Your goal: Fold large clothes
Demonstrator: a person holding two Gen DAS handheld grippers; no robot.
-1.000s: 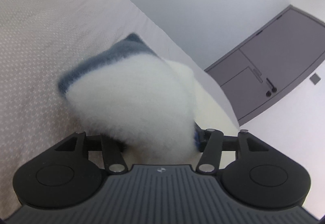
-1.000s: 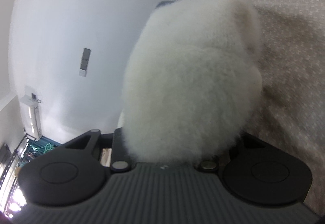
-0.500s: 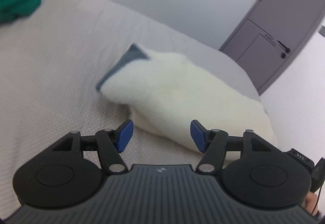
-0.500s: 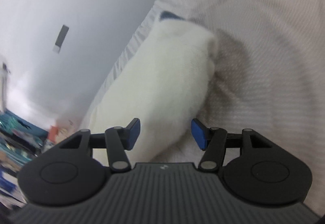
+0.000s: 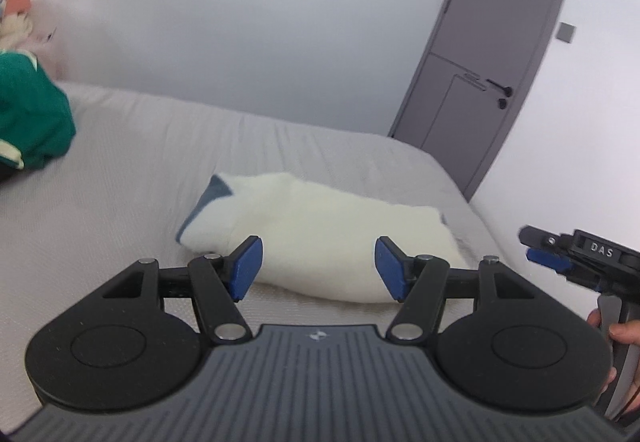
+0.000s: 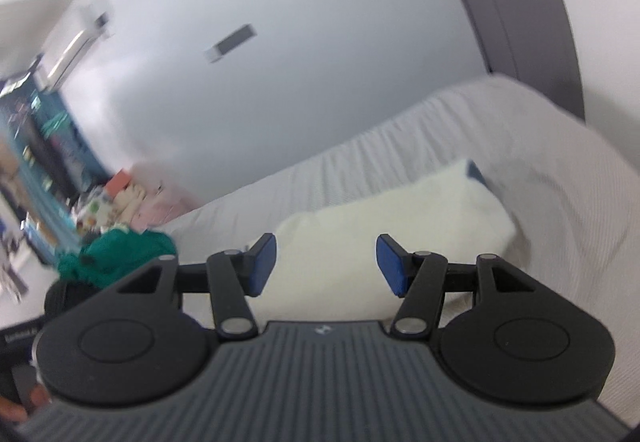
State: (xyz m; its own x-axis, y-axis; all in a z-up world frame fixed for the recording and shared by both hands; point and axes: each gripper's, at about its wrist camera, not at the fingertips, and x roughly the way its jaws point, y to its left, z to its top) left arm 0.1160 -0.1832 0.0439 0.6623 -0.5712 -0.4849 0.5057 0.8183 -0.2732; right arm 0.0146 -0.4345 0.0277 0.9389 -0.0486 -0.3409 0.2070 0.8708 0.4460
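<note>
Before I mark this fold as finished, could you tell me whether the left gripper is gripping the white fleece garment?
No: the left gripper stands open and empty, with the folded white fleece garment lying beyond it on the bed.

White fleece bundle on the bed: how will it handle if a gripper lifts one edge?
The white fleece looks thick and fluffy, so probably floppy: a lifted edge would likely unfold. It seems light for its bulk. It lies slumped on the bed, unlikely to roll.

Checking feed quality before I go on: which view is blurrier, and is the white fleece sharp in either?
Right wrist view: heavy motion smear, folded white fleece and green garment soft. Left wrist view: clearer, fleece fairly sharp, door bowed by the fisheye, left edge smeared.
</note>
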